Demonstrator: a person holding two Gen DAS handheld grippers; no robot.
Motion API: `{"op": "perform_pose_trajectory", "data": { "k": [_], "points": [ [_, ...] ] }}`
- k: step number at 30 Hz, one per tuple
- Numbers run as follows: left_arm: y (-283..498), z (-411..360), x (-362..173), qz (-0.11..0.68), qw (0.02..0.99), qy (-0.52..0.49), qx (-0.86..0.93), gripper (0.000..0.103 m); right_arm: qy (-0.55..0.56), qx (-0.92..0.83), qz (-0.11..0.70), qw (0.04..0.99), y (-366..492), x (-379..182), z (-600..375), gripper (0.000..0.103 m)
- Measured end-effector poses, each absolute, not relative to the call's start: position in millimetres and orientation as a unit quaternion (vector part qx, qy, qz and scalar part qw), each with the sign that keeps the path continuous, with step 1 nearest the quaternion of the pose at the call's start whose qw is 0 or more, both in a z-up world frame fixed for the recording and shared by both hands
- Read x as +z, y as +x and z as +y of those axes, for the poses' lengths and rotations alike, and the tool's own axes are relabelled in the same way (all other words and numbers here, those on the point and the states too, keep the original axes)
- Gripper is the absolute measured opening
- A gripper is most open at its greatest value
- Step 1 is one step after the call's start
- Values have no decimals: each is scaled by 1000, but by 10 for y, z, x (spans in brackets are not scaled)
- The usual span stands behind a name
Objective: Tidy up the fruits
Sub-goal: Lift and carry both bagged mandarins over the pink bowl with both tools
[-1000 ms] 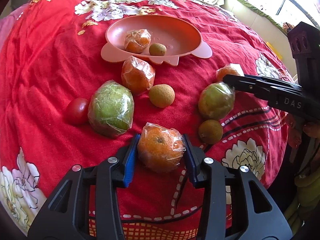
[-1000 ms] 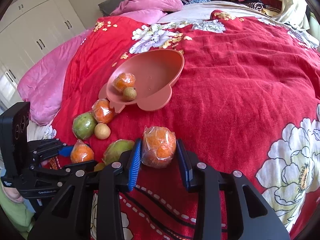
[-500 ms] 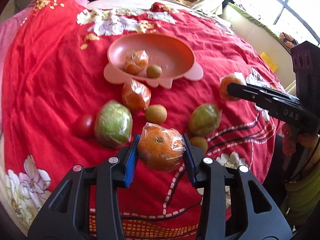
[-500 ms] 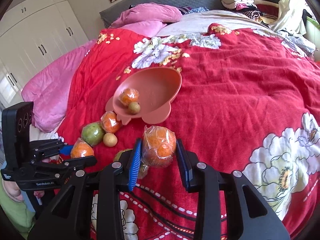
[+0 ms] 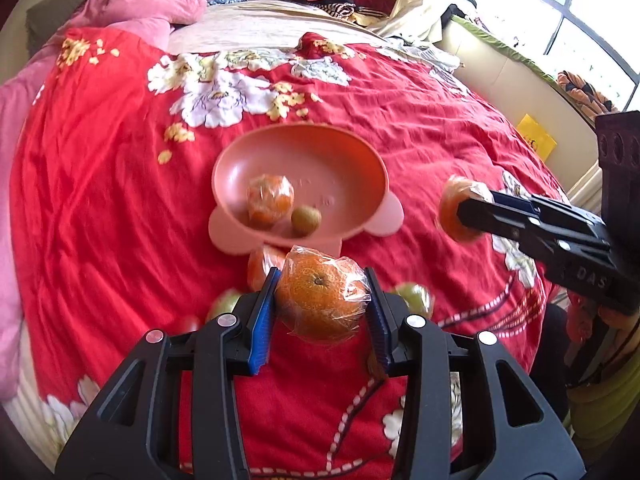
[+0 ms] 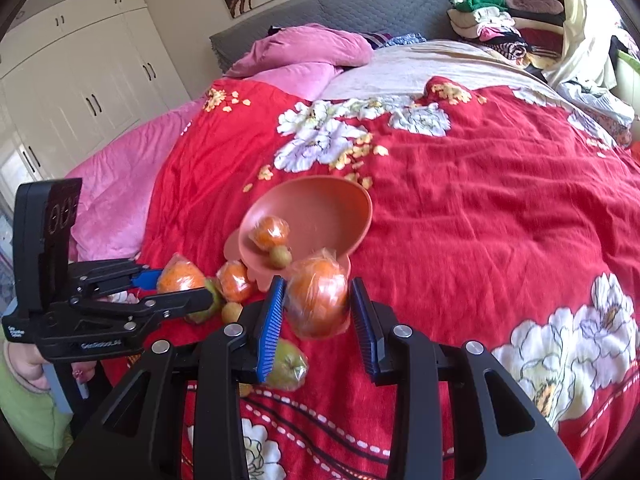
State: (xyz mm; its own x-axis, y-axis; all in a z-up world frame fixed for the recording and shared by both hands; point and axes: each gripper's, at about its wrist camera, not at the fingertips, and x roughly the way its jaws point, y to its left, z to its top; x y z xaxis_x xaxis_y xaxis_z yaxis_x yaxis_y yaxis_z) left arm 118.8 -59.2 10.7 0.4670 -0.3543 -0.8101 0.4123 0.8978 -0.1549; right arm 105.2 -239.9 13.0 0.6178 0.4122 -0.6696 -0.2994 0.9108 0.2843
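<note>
Since a second ago: we're lifting both wrapped oranges up off the red bedspread (image 6: 500,220) and swinging them toward the pink bowl (image 5: 360,152); the loose fruit is sliding down under the tongs in both views.
Left gripper (image 5: 320,300): we're clamping it on a wrapped orange (image 5: 320,296), held in the air just short of the bowl.
Right gripper (image 6: 318,304): same deal, clamped on its own wrapped orange (image 6: 318,296), hanging near the bowl's closer edge.
Already in the bowl: we're counting one wrapped orange (image 5: 270,200) and one small brown fruit (image 5: 306,220).
Left on the bed: another wrapped orange (image 6: 234,282), green fruits (image 6: 290,366) and a small brown one (image 6: 231,312), as far as we can tell.
Progress guess: we're thinking under halfway, two in, two on the way.
</note>
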Motion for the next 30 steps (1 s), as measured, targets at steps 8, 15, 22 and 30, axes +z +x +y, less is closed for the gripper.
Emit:
{"op": "perform_pose_trajectory", "data": {
  "k": [8, 15, 22, 30],
  "points": [
    [1476, -628, 166, 464, 857, 36, -219, 33, 64, 201, 388, 897, 1205, 125, -2332, 31],
    [1775, -681, 219, 465, 856, 39, -221, 32, 66, 208, 379, 899, 1339, 174, -2257, 31],
    [2049, -732, 185, 475, 850, 34, -225, 32, 64, 209, 378, 900, 1449, 171, -2221, 31],
    [2254, -774, 61, 489, 843, 31, -221, 32, 64, 214, 385, 896, 1522, 92, -2186, 31]
  ]
}}
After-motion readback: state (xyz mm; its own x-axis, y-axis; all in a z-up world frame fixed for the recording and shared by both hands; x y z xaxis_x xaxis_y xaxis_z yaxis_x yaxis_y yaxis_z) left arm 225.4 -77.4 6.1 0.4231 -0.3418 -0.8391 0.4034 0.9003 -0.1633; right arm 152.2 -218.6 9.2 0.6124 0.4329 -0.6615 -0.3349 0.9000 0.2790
